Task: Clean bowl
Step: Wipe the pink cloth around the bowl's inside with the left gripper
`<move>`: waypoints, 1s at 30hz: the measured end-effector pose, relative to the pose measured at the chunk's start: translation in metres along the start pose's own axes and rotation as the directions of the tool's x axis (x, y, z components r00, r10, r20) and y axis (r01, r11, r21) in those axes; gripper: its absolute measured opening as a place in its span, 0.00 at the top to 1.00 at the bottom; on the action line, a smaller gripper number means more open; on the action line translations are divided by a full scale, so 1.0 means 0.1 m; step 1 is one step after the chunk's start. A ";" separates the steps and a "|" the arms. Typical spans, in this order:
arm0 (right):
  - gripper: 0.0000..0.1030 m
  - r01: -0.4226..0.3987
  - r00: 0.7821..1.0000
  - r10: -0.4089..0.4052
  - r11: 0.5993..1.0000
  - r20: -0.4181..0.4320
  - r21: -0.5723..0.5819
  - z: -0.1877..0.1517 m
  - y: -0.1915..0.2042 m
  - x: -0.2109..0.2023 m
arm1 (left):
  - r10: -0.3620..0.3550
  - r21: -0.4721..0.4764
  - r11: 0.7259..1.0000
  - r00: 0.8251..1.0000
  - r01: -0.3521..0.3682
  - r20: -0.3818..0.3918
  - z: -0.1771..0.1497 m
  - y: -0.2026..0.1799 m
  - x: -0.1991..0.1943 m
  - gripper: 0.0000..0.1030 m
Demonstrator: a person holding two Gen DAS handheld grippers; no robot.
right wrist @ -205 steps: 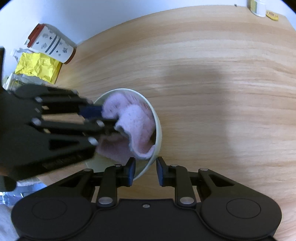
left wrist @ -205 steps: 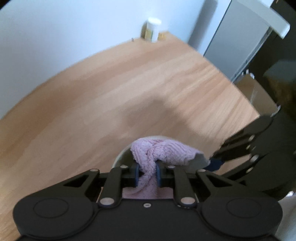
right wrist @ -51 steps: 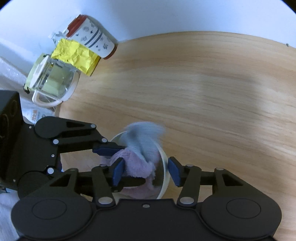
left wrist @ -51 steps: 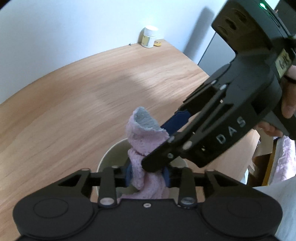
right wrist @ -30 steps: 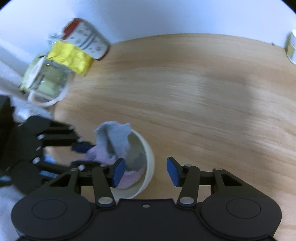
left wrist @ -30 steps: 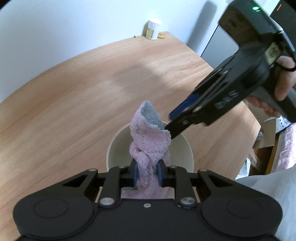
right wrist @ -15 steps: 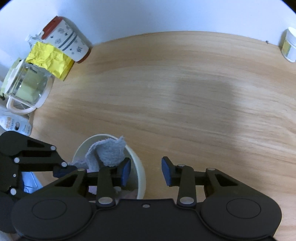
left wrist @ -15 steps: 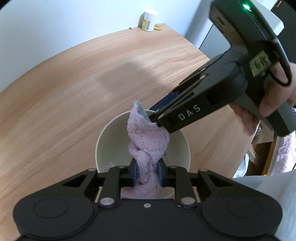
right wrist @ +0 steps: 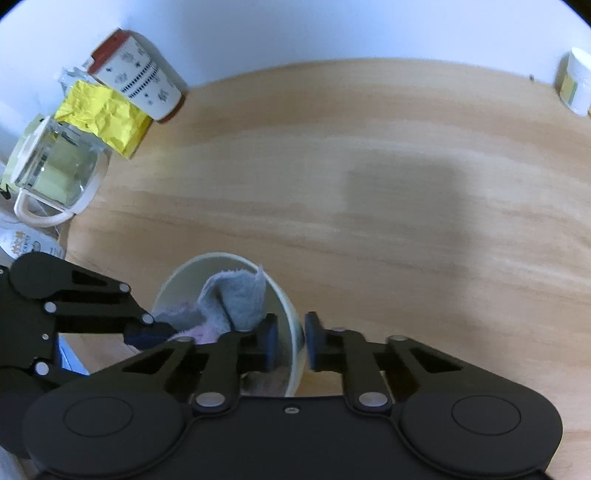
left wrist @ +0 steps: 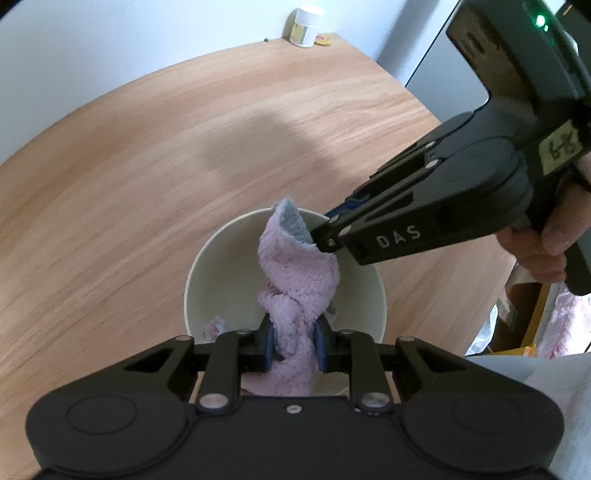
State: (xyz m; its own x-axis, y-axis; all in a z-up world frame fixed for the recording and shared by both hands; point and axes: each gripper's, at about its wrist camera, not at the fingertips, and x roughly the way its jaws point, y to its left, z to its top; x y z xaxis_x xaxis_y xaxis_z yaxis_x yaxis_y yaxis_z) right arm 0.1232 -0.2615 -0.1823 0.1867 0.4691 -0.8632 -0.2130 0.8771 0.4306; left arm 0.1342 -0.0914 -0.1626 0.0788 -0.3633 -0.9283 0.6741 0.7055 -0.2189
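A pale green bowl (left wrist: 221,280) sits on the wooden table (left wrist: 147,166). A pink cloth with a grey underside (left wrist: 299,280) stands bunched inside it. My left gripper (left wrist: 293,345) is shut on the cloth, low over the bowl's near side. My right gripper (right wrist: 291,345) straddles the bowl's rim (right wrist: 293,332), one finger inside and one outside, closed on it. The bowl (right wrist: 192,269) and the cloth's grey side (right wrist: 240,299) also show in the right wrist view, with the left gripper (right wrist: 147,334) at the left.
A patterned cup (right wrist: 140,88), a crumpled yellow packet (right wrist: 103,114) and a glass jug (right wrist: 55,170) stand at the table's far left edge. A small white jar (left wrist: 304,27) stands at the far corner by the wall. The table edge (left wrist: 480,184) runs at the right.
My right gripper has narrowed its jaws onto the bowl's rim. The left gripper still holds the cloth in the bowl, which now looks nearer and larger.
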 end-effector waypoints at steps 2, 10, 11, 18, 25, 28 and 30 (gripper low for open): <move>0.92 -0.005 1.000 0.005 1.000 -0.001 0.015 0.00 -0.02 0.00 | 0.007 0.002 1.000 1.000 -0.007 -0.007 0.01 0.00 0.04 0.81; 0.91 -0.012 0.999 0.017 0.991 -0.038 0.135 0.01 -0.12 0.02 | -0.016 0.037 0.999 0.998 0.018 -0.058 0.06 0.03 0.04 0.81; 0.91 -0.008 0.999 0.013 0.990 -0.042 0.138 0.00 -0.11 0.02 | -0.040 0.031 0.999 0.997 0.042 -0.064 0.07 0.03 0.01 0.81; 0.90 -0.005 0.998 0.018 0.983 -0.067 0.183 -0.03 -0.14 0.03 | -0.168 -0.004 0.986 0.983 0.168 -0.079 0.11 0.03 -0.07 0.81; 0.89 -0.009 0.997 0.026 0.975 -0.073 0.223 -0.04 -0.15 0.05 | -0.168 -0.030 0.986 0.981 0.166 -0.096 0.10 0.03 0.16 0.81; 0.88 -0.008 0.997 0.025 0.973 -0.072 0.231 -0.05 -0.16 0.05 | -0.185 -0.036 0.983 0.978 0.182 -0.101 0.08 0.03 0.22 0.81; 0.88 -0.006 0.997 0.023 0.973 -0.073 0.231 -0.06 -0.17 0.05 | -0.170 -0.024 0.985 0.980 0.168 -0.105 0.07 0.01 0.24 0.80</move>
State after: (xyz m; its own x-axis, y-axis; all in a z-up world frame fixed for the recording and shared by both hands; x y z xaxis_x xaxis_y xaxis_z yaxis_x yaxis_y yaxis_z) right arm 0.1220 -0.2745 -0.1951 0.1115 0.4808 -0.8697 0.0128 0.8744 0.4850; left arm 0.1422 -0.1034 -0.1835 -0.1146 -0.4119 -0.9040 0.6597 0.6489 -0.3792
